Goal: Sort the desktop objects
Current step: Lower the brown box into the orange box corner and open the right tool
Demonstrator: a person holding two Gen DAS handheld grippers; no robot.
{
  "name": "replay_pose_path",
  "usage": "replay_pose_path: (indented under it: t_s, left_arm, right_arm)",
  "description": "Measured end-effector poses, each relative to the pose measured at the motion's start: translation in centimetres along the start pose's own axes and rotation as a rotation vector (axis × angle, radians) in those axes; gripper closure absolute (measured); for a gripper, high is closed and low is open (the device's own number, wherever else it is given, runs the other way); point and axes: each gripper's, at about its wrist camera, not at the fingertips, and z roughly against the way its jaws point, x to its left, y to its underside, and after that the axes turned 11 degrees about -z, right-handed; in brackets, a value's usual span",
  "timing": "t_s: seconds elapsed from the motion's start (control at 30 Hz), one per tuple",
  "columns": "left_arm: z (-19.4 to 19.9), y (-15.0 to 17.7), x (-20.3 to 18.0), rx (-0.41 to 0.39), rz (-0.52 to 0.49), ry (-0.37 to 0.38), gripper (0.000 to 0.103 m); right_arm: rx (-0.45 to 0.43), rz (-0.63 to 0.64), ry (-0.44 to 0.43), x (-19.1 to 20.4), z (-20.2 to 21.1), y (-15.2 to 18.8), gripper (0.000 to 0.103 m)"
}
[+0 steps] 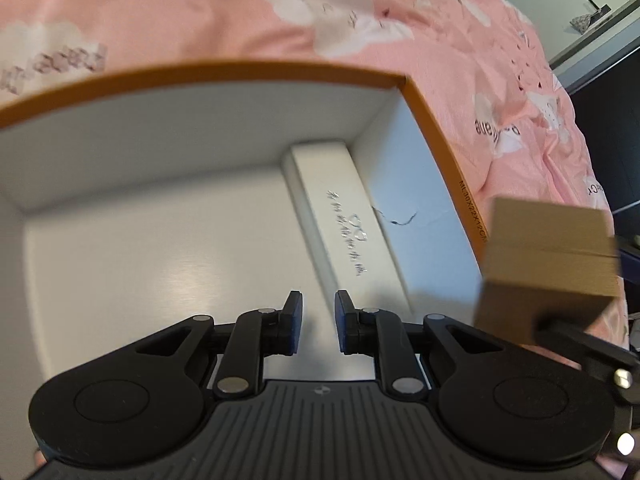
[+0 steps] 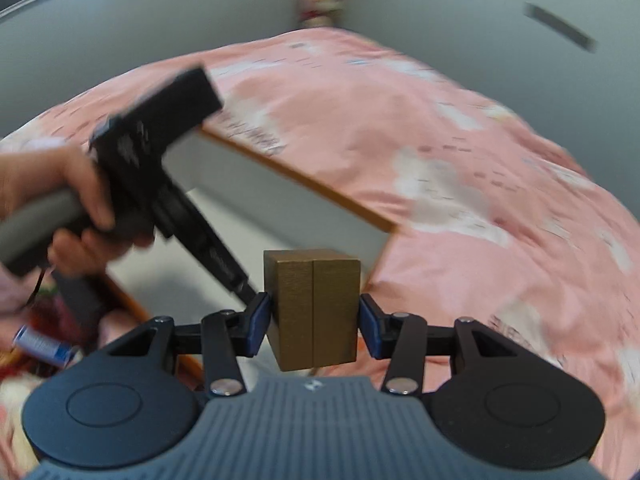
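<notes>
A large box with an orange rim [image 1: 240, 70] and white inside lies on a pink bedspread. A long white carton [image 1: 340, 216] with printed writing lies inside it along the right wall. My left gripper [image 1: 319, 320] hangs over the box floor, its fingers a little apart with nothing between them. My right gripper [image 2: 314, 326] is shut on a small brown block-shaped box [image 2: 316, 304], held above the big box's near corner. The same brown box [image 1: 548, 264] shows at the right edge of the left wrist view, outside the orange wall.
The pink bedspread [image 2: 480, 160] with white cloud prints surrounds the box. A person's hand [image 2: 48, 184] grips the left gripper's handle. A small blue-and-white object [image 2: 40, 344] lies at the lower left. A shelf [image 1: 592, 20] stands far back on the right.
</notes>
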Motion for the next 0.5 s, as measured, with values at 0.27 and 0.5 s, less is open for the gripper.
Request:
replay_pose_path:
  t_s: [0.27, 0.5]
  left_arm:
    - [3.7, 2.3, 0.8, -0.056, 0.004, -0.018, 0.084]
    - [3.5, 3.2, 0.9, -0.059, 0.019, 0.016, 0.084]
  right_arm:
    - [0.262, 0.484, -0.142, 1.6, -3.2, -2.3, 0.053]
    - [0.496, 0.743, -0.246, 3.1, -6.2, -3.5, 0.054]
